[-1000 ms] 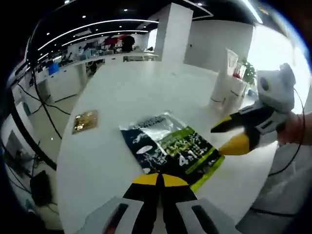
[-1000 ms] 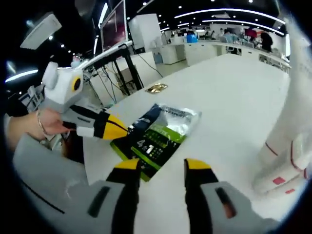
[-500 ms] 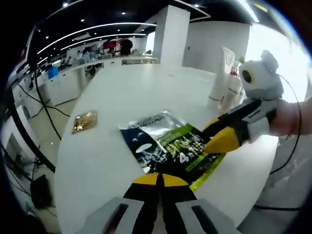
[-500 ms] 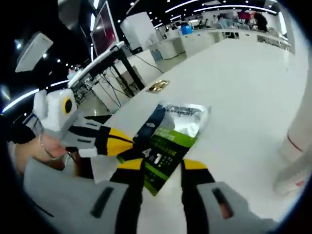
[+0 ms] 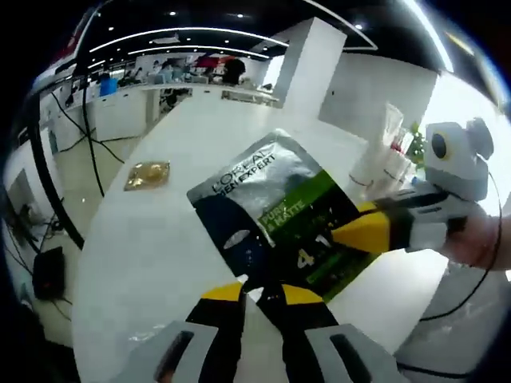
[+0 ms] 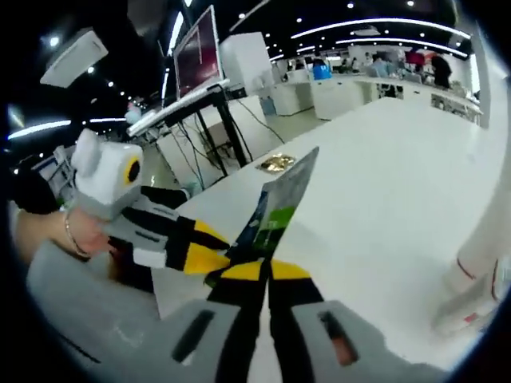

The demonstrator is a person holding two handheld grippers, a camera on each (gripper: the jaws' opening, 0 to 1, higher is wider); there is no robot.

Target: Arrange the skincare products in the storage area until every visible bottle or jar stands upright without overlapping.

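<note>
The white surface [image 5: 160, 231] carries everything, and the sachet [image 5: 271, 215] serves as the landmark here. It is a flat silver, dark blue and green packet (lettering reads L'OREAL MEN EXPERT), tilted up off the surface, one edge raised, seen nearly edge-on in the right gripper view [image 6: 279, 203].

The left hand-held gripper [image 5: 259, 294] pinches the sachet's near lower edge, jaws pressed together on it. The right hand-held gripper [image 6: 259, 271] clamps the sachet's side edge, jaws closed on it; in the left gripper view it reaches in level from the right [image 5: 359, 234], a hand [image 5: 475, 239] behind it.

Beyond the sachet stand white tubes [image 5: 383, 163] upright. Left of the sachet lies a small gold packet [image 5: 148, 173], flat, well apart.
</note>
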